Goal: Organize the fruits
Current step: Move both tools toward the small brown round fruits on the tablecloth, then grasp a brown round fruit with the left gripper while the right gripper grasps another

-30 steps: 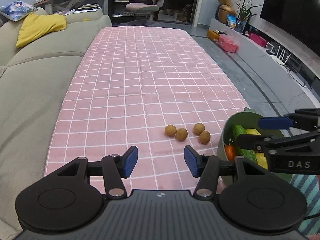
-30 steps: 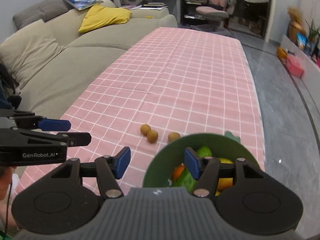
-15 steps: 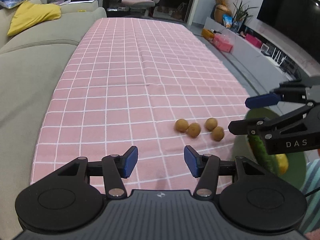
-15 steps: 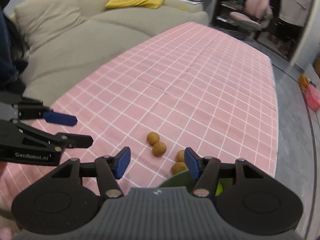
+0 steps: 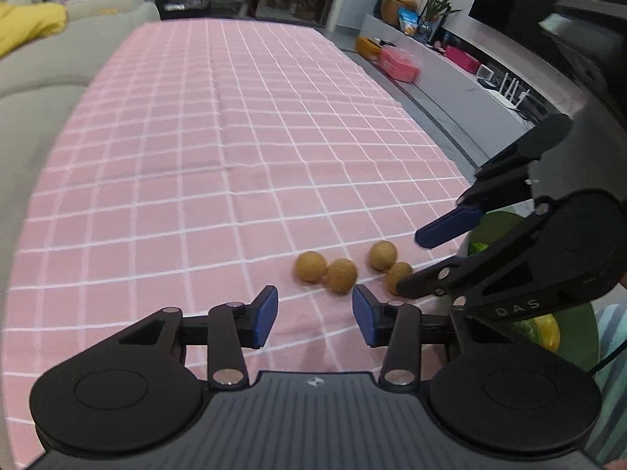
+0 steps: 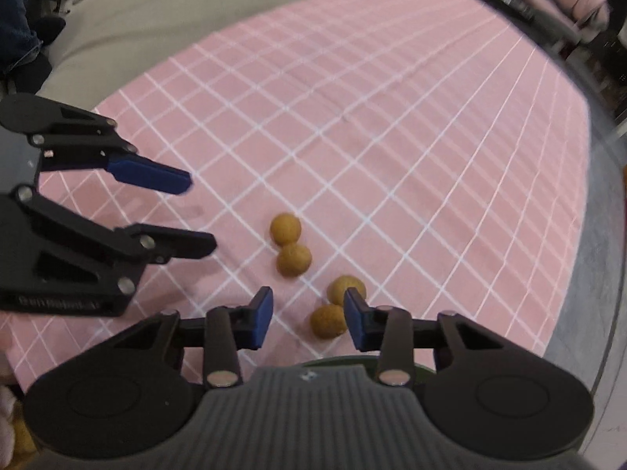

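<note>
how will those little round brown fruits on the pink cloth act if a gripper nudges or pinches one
The brown fruits look nearly spherical, so a nudge would probably send one rolling across the pink cloth. Two pairs sit touching, so pushing one likely shifts its neighbour. They look small and light; the open right gripper may squirt one sideways if it pinches off-centre.

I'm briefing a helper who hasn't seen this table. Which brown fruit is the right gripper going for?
On the pink checked tablecloth, four small brown round fruits lie near the green bowl. It is the fruit nearest the bowl, lying just inside the right gripper's open jaws.
</note>
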`<state>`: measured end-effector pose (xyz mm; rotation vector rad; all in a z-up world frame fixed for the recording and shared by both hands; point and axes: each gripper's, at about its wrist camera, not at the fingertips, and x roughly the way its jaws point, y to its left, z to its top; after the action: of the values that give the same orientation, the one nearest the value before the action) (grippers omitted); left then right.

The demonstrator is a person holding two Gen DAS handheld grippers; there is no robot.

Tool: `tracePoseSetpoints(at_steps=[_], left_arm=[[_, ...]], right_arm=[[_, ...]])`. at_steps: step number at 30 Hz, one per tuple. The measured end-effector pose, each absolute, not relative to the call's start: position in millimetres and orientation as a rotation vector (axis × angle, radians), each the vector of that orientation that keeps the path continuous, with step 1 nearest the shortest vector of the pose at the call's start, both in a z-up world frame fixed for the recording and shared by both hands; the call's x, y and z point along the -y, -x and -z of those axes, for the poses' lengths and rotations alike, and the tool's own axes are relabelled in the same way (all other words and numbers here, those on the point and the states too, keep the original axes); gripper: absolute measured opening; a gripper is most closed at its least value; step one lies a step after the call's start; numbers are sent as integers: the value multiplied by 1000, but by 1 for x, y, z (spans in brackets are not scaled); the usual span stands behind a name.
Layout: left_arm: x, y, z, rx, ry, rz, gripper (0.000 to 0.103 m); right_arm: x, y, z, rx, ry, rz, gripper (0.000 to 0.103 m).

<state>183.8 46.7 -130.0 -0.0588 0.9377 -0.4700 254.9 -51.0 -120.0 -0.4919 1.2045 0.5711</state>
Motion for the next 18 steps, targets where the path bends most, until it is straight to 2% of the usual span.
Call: tracePoseSetpoints(at_steps=[10, 13, 18], left_arm=[[-50, -200, 140, -982, 202, 509, 45], [-50, -201, 140, -986, 236, 523, 44], [-49, -205, 144, -1014, 280, 510, 43]], right_arm=[[56, -297, 148, -1413, 456, -563, 36], [60, -305, 157, -1450, 442, -544, 30], [65, -312, 167, -1474, 419, -543, 28]])
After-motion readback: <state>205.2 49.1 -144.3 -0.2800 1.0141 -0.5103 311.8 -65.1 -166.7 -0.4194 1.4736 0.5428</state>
